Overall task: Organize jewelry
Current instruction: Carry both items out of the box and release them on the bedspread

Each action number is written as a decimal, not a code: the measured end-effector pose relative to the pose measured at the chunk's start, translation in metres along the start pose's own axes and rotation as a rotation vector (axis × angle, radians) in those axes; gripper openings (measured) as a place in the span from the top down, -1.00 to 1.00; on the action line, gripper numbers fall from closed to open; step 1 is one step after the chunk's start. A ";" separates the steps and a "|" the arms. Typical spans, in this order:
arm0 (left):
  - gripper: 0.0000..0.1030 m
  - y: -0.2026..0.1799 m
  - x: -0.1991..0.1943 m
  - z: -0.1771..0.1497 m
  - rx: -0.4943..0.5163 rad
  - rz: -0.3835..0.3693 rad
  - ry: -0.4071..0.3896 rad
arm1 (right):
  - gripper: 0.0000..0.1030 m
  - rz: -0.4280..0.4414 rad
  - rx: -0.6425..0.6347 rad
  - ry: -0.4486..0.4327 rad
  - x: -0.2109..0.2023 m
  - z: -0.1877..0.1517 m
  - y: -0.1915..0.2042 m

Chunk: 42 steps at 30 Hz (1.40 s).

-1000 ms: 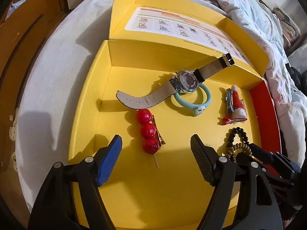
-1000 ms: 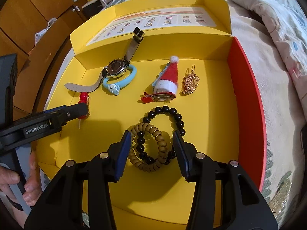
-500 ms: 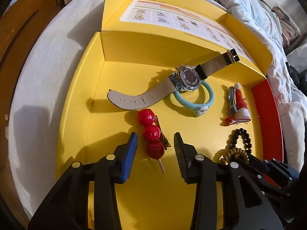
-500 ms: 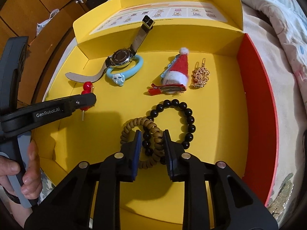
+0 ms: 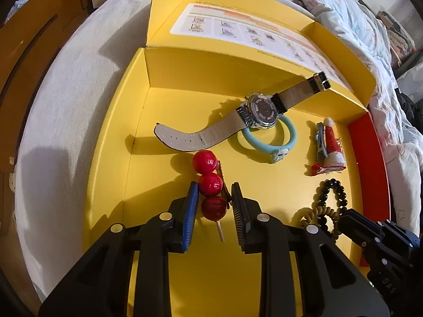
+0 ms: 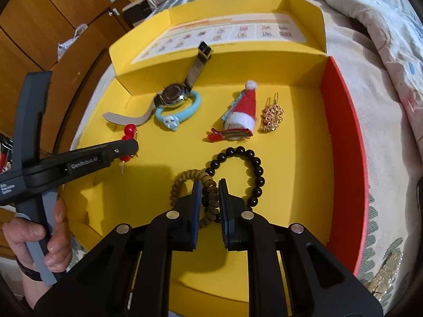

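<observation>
A red three-ball hair clip on a stick lies in the yellow box. My left gripper is shut on its lower balls. My right gripper is shut on the brown coil bracelet, where the black bead bracelet overlaps it. Behind lie a watch on a blue ring bracelet, a Santa-hat clip and a gold clip. The left gripper also shows in the right wrist view.
The box has a red right wall and an open lid with a printed sheet at the back. It sits on a bed with quilts. Wooden cabinets stand to the left.
Both grippers have closed: the left onto the red ball clip, the right onto the overlapping bracelets. Both moved slightly forward and down.
</observation>
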State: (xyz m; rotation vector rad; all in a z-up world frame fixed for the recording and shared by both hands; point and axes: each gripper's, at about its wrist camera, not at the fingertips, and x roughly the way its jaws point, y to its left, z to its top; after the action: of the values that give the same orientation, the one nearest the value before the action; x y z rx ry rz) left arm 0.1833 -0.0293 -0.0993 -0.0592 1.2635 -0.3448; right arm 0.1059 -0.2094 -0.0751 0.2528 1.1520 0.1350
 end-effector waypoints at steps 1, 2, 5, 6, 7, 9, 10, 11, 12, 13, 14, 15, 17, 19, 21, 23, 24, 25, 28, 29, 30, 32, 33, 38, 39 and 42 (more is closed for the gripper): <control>0.49 -0.001 -0.004 0.000 0.001 -0.002 -0.007 | 0.71 0.006 0.001 0.005 -0.001 0.000 0.000; 0.49 -0.001 -0.005 0.001 0.001 -0.004 -0.011 | 0.71 0.008 0.003 0.010 -0.001 0.000 -0.001; 0.49 -0.003 -0.010 0.000 0.006 -0.007 -0.022 | 0.71 -0.002 0.007 0.025 0.005 0.000 -0.004; 0.49 -0.003 -0.010 0.000 0.008 -0.006 -0.023 | 0.68 -0.005 0.002 0.032 0.007 -0.001 -0.003; 0.49 -0.003 -0.010 0.000 0.009 -0.006 -0.022 | 0.62 -0.005 0.004 0.033 0.009 -0.001 -0.003; 0.49 -0.003 -0.008 0.000 0.010 -0.005 -0.019 | 0.62 -0.004 0.005 0.040 0.012 -0.001 -0.003; 0.49 -0.003 -0.008 0.000 0.011 -0.002 -0.018 | 0.62 -0.002 0.002 0.045 0.013 -0.001 -0.002; 0.49 -0.003 -0.008 0.000 0.011 -0.002 -0.017 | 0.62 -0.002 -0.001 0.047 0.014 -0.001 -0.001; 0.49 -0.003 -0.008 -0.001 0.011 -0.003 -0.016 | 0.62 -0.004 -0.003 0.050 0.015 -0.001 -0.001; 0.49 -0.003 -0.008 0.000 0.012 -0.002 -0.017 | 0.62 -0.004 -0.005 0.055 0.016 -0.001 0.000; 0.49 -0.004 -0.008 0.000 0.014 -0.001 -0.018 | 0.62 -0.005 -0.008 0.058 0.018 -0.001 0.001; 0.49 -0.004 -0.008 0.000 0.014 -0.001 -0.018 | 0.62 -0.011 -0.012 0.062 0.019 -0.001 0.001; 0.49 -0.004 -0.008 0.000 0.011 -0.005 -0.016 | 0.62 -0.005 -0.011 0.067 0.023 -0.002 0.002; 0.49 -0.004 -0.007 0.000 0.012 -0.003 -0.016 | 0.62 -0.003 -0.017 0.070 0.023 -0.002 0.004; 0.49 -0.005 -0.007 0.000 0.012 -0.004 -0.013 | 0.71 -0.006 -0.019 0.065 0.023 -0.003 0.006; 0.49 -0.006 -0.007 0.000 0.014 -0.006 -0.012 | 0.78 0.007 -0.025 0.063 0.021 -0.004 0.009; 0.49 -0.007 -0.007 0.000 0.014 -0.006 -0.012 | 0.78 0.008 -0.024 0.054 0.019 -0.004 0.009; 0.49 -0.007 -0.007 0.000 0.015 -0.006 -0.012 | 0.79 0.011 -0.023 0.054 0.018 -0.003 0.009; 0.49 -0.008 -0.007 -0.001 0.017 -0.007 -0.013 | 0.79 0.037 -0.010 0.041 0.011 -0.002 0.009; 0.49 -0.008 -0.008 -0.001 0.016 -0.007 -0.013 | 0.79 0.048 -0.005 0.039 0.009 -0.002 0.008; 0.49 -0.008 -0.008 -0.001 0.015 -0.008 -0.013 | 0.80 0.053 0.001 0.034 0.008 -0.001 0.008; 0.49 -0.009 -0.010 -0.002 0.016 -0.008 -0.015 | 0.80 0.061 0.005 0.025 0.002 0.000 0.007; 0.49 -0.010 -0.010 -0.002 0.016 -0.007 -0.017 | 0.80 0.070 0.008 0.018 -0.001 0.000 0.007; 0.49 -0.009 -0.020 -0.003 0.011 -0.015 -0.029 | 0.80 0.102 0.009 -0.014 -0.023 0.001 0.008; 0.49 -0.010 -0.025 -0.004 0.012 -0.017 -0.034 | 0.80 0.104 0.008 -0.021 -0.029 0.000 0.009; 0.49 -0.011 -0.040 -0.007 0.019 -0.020 -0.051 | 0.80 0.106 0.007 -0.037 -0.046 -0.004 0.009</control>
State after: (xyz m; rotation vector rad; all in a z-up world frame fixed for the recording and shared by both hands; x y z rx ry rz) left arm 0.1636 -0.0277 -0.0622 -0.0644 1.2093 -0.3703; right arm 0.0842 -0.2111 -0.0332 0.3215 1.1023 0.2186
